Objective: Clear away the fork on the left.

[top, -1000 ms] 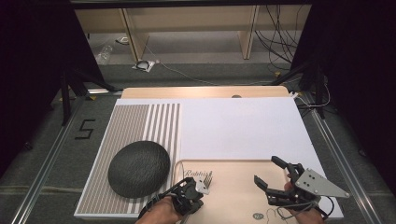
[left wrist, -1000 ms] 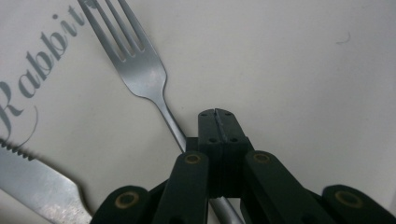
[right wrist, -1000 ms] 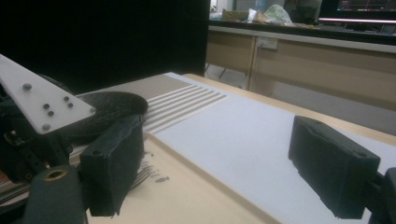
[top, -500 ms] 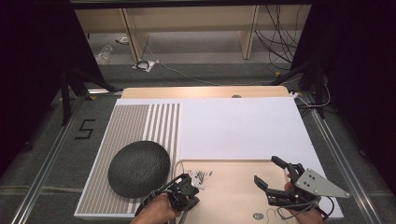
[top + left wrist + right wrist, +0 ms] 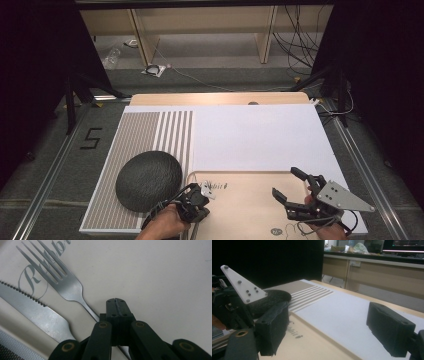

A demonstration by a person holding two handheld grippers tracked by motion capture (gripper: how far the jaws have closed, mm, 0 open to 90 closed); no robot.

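Note:
A steel fork [image 5: 67,287] and a serrated knife [image 5: 37,315] lie side by side on a pale wooden board [image 5: 162,277] with printed lettering. My left gripper [image 5: 116,303] is shut, its pads pressed together just above the fork's handle, which runs under the jaws. From above, this gripper [image 5: 199,199] sits at the board's [image 5: 250,212] left edge beside the cutlery [image 5: 209,190]. My right gripper [image 5: 287,184] hovers open over the board's right side with nothing between its pads [image 5: 389,332].
A dark round plate [image 5: 149,180] rests on the striped part of the white mat [image 5: 250,135], just left of the board. The left gripper's three-cornered plate [image 5: 242,285] shows in the right gripper view. Cables and wooden legs lie beyond the table.
My left gripper has shifted slightly to the left beside the cutlery. The right gripper has stayed where it was, still open.

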